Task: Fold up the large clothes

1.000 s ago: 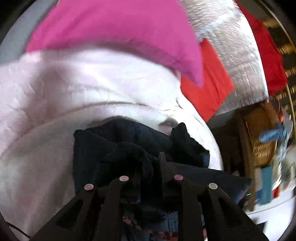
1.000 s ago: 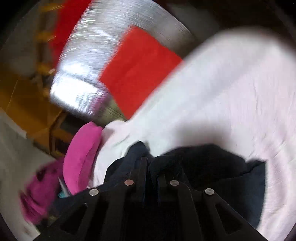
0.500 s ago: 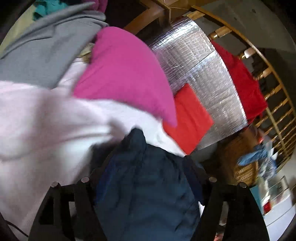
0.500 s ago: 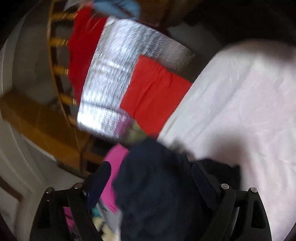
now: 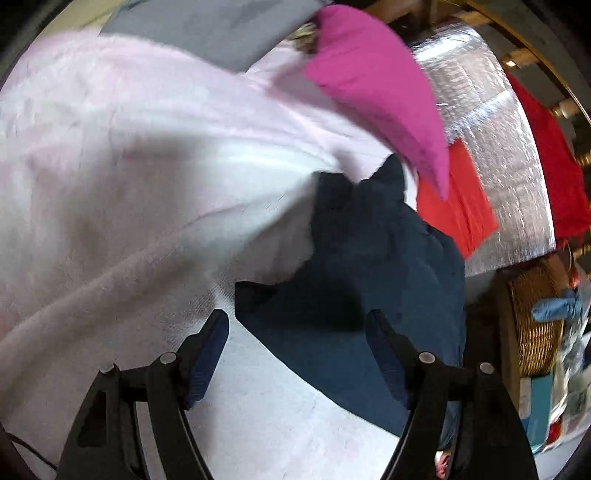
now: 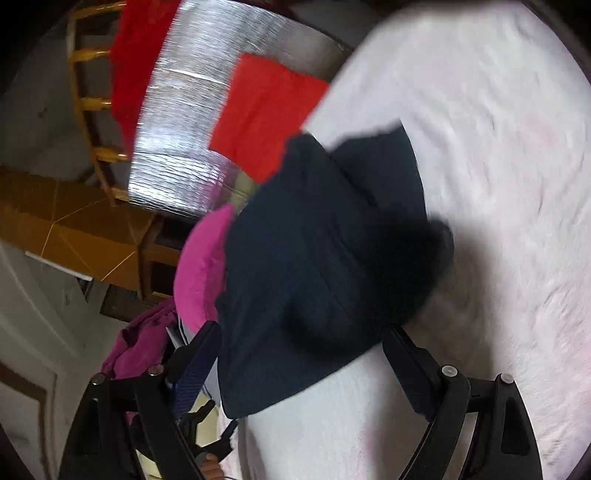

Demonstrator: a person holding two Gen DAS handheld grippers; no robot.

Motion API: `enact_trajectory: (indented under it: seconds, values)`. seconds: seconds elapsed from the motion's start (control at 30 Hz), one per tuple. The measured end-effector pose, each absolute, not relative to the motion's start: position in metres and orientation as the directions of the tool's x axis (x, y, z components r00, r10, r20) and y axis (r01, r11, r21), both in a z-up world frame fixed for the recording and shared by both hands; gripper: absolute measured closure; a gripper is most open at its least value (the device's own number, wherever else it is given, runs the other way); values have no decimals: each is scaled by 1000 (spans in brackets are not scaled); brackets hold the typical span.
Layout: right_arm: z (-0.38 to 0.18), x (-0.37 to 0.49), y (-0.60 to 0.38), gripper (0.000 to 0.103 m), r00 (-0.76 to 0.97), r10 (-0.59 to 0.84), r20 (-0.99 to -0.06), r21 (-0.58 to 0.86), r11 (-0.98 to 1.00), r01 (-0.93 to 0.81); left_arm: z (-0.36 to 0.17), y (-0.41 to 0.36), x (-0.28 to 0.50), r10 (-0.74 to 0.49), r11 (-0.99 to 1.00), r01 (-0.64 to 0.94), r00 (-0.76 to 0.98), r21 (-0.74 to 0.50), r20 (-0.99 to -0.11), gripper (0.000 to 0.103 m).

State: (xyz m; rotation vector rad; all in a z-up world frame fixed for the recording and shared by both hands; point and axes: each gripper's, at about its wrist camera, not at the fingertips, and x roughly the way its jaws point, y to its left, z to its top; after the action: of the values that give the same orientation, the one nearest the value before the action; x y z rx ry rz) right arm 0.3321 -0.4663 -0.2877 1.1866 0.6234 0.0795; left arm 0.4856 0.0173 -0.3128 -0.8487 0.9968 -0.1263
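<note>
A dark navy garment (image 5: 373, 295) lies bunched on a pale pink bed cover (image 5: 129, 166). It also shows in the right wrist view (image 6: 314, 258), lying at the edge of the cover (image 6: 498, 184). My left gripper (image 5: 297, 332) is open, its fingers on either side of the garment's near edge and holding nothing. My right gripper (image 6: 301, 347) is open too, with the garment's near corner between its spread fingers, not gripped.
A magenta pillow (image 5: 376, 85) and a grey cloth (image 5: 214, 26) lie at the far side of the bed. A silver foil panel (image 5: 491, 155), red cloths (image 5: 458, 199) and a wooden rail stand beyond. A wicker basket (image 5: 535, 317) stands at the right.
Both grippers were shut on the navy garment a second ago. They have opened and let it go, and it now lies spread on the cover.
</note>
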Motion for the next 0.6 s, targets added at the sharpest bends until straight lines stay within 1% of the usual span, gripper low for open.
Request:
enact_trajectory:
  seconds: [0.07, 0.2, 0.33, 0.37, 0.4, 0.43, 0.5, 0.6]
  values:
    - [-296, 343, -466, 12, 833, 360, -420, 879, 390, 274, -323, 16, 496, -493, 651, -272, 558, -708, -668, 26]
    - [-319, 365, -472, 12, 836, 325, -442, 875, 362, 322, -328, 12, 507, -506, 606, -269, 596, -748, -624, 24]
    - [-316, 385, -474, 13, 859, 284, -426, 865, 404, 296, -324, 7, 514, -505, 599, -246, 622, -762, -598, 24]
    - [-316, 386, -474, 13, 863, 273, -425, 864, 408, 296, -322, 5, 515, -501, 603, -237, 630, -762, -593, 32]
    - [-316, 387, -475, 20, 867, 263, -423, 862, 413, 295, -320, 2, 515, -493, 613, -232, 635, -755, -595, 43]
    - [-315, 390, -476, 41, 870, 246, -428, 854, 427, 299, -318, 0, 515, -488, 621, -222, 642, -752, -592, 47]
    - [-314, 386, -481, 61, 870, 235, -433, 842, 449, 298, -308, -6, 517, -489, 632, -189, 655, -751, -576, 65]
    - [-297, 383, -478, 70, 862, 215, -459, 800, 522, 295, -287, -12, 512, -474, 666, -141, 679, -733, -561, 77]
